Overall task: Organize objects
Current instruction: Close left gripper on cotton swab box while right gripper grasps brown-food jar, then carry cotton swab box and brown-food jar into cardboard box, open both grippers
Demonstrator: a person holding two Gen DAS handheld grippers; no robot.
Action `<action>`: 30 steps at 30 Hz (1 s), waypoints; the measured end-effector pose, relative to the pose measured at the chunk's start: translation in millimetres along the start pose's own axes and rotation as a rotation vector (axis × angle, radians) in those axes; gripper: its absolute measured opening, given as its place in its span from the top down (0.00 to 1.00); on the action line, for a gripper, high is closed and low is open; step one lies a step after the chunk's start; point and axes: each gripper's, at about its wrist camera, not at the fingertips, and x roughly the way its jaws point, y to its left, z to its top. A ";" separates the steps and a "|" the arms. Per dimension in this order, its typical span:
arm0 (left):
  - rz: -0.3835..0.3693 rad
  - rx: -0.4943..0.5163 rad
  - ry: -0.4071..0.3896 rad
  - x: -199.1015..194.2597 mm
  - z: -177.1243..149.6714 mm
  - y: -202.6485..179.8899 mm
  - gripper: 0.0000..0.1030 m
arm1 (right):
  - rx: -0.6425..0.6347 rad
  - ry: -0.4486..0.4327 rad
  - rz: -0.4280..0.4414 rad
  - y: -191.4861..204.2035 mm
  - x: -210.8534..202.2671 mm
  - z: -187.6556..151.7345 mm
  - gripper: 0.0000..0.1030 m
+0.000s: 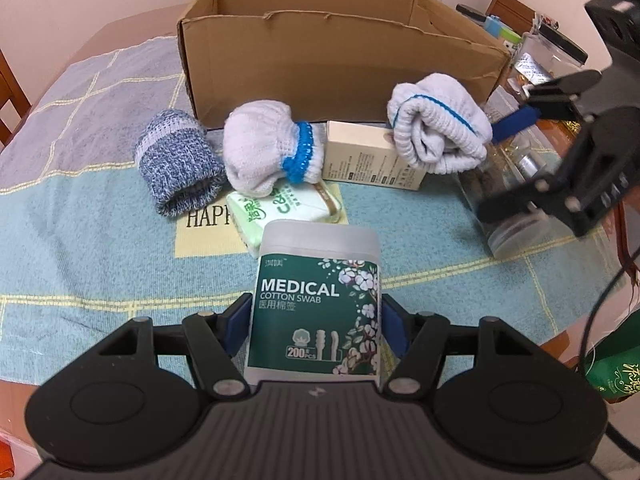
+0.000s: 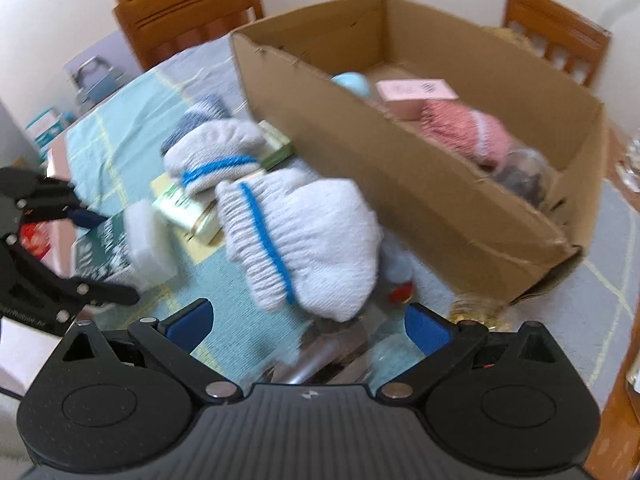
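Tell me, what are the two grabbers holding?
Left gripper clamps the cotton swab box by its sides. Right gripper is open, holding nothing.

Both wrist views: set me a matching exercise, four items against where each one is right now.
Items
1. cotton swab tub
2. pink sock roll
3. green tissue pack
4. blue-grey sock roll

Places
A. inside the cardboard box
B. between the fingers of the left gripper
C. on the tablecloth, leftmost of the rolls
D. partly under a white sock roll

Pairs: 1-B, 2-A, 3-D, 4-C
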 end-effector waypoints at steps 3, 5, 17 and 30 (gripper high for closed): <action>-0.002 0.010 0.001 0.0 0.4 0.6 0.36 | -0.029 0.042 0.015 4.5 -3.3 -5.6 0.00; -0.002 0.020 0.003 -0.5 1.0 0.8 0.36 | -0.035 0.065 0.026 8.6 -7.5 -12.2 0.00; 0.025 0.056 0.014 4.0 1.3 -5.0 0.36 | -0.160 0.102 -0.069 43.4 3.4 -37.8 0.00; -0.020 0.046 0.024 0.3 7.2 0.5 0.37 | -0.170 0.080 -0.111 48.3 -3.9 -33.6 0.03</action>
